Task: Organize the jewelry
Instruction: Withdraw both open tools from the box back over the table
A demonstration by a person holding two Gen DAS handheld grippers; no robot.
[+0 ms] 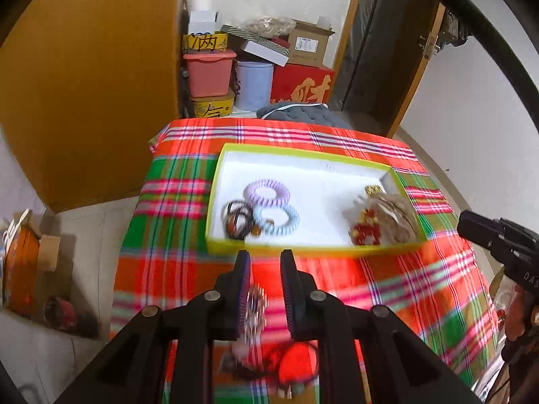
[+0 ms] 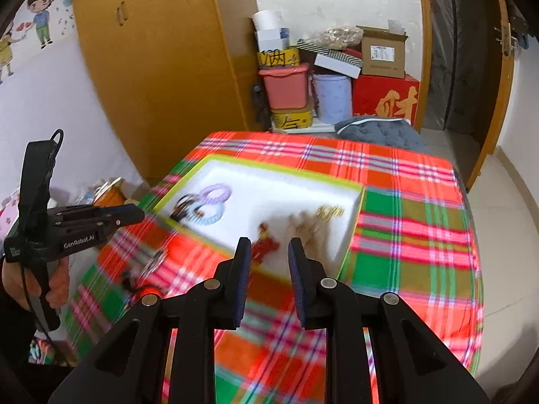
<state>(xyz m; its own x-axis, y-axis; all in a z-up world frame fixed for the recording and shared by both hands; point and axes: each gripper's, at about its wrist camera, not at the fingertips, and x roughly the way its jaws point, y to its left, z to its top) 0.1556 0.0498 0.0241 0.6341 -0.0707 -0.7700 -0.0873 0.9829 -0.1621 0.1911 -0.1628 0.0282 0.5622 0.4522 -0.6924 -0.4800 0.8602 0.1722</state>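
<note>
A yellow-rimmed white tray [image 1: 313,249] [image 2: 353,232] lies on the plaid tablecloth. It holds a purple coil band [image 1: 267,192], a light blue coil band [image 1: 277,218], a dark bracelet [image 1: 237,219], a red bead piece [image 1: 365,233] and a gold-topped brownish piece [image 1: 392,212]. My left gripper [image 1: 266,262] is open above loose jewelry on the cloth: a silvery beaded piece [image 1: 255,309] hangs by the left finger, and red and dark cords [image 1: 296,363] lie below. My right gripper [image 2: 269,249] is open and empty, over the tray's near rim.
The table's plaid cloth [image 2: 411,222] ends at the right and far edges. A wooden wardrobe [image 1: 87,84] stands to the left. Boxes and tubs [image 1: 256,67] are stacked behind, with a grey cushion [image 2: 377,131] at the table's far edge.
</note>
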